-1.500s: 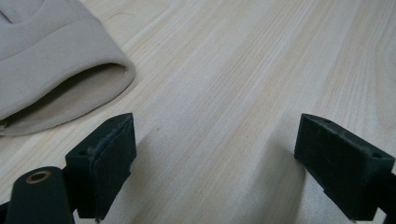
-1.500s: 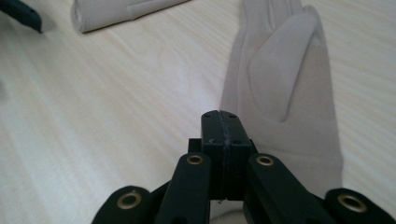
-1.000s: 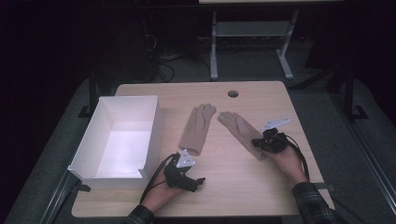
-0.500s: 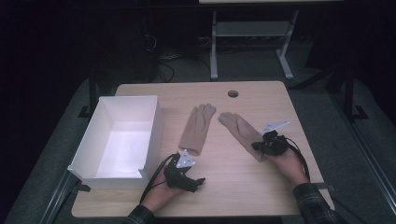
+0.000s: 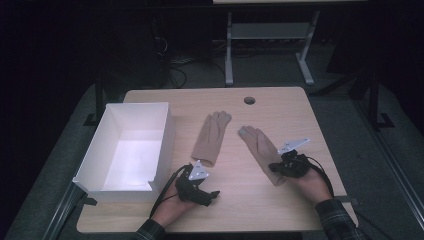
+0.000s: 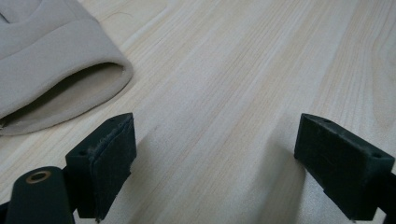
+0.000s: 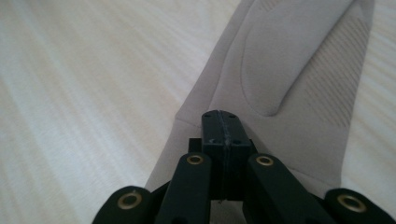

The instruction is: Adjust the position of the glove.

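Nearest the person, the left gripper [image 5: 212, 192] rests on the pale wooden table [image 5: 280, 102] with its jaws spread wide and nothing between them; the open cuff of the left beige fabric glove [image 6: 51, 70] lies just beside its left pad, so a careless closing could snag that hem or nip bare wood. A little farther out, the right gripper [image 5: 274, 166] has its jaws pressed together over the cuff end of the right beige fabric glove [image 7: 299, 70]; whether any cloth is actually pinched I cannot tell. If it holds only a thin fold, the soft glove may slip free when lifted, or drag and crumple. Farther left stands the white open rectangular box [image 5: 112, 112], whose near wall a dangling glove could catch.
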Tool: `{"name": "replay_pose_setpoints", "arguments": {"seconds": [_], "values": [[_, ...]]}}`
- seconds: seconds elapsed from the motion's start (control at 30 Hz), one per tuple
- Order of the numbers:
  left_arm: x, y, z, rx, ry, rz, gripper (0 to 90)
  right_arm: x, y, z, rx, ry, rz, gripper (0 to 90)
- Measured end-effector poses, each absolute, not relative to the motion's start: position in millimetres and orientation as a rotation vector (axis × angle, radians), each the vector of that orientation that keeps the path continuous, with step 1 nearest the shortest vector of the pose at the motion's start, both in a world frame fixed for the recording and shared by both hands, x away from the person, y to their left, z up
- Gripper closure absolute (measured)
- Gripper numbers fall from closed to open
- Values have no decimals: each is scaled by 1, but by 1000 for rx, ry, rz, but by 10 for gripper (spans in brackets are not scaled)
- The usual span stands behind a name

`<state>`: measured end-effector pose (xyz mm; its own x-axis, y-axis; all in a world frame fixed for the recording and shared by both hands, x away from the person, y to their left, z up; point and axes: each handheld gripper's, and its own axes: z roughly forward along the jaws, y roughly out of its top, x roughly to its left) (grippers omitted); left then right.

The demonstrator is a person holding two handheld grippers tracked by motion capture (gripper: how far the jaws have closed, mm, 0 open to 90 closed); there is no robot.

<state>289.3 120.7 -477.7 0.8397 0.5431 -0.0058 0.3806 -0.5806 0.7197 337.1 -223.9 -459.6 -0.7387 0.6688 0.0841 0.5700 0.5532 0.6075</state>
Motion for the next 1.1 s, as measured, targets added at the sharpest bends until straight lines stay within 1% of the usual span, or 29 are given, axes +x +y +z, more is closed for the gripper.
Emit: {"name": "replay_pose_setpoints", "arguments": {"seconds": [0.77, 0.93, 1.1], "values": [[289, 121, -478, 2259, 663, 279, 122, 277, -208, -456, 918, 2764, 938, 899], [289, 121, -478, 2256, 669, 277, 122, 280, -207, -451, 904, 2730, 960, 899], [289, 121, -478, 2257, 665, 281, 122, 297, -216, -442, 939, 2653, 992, 899]]}}
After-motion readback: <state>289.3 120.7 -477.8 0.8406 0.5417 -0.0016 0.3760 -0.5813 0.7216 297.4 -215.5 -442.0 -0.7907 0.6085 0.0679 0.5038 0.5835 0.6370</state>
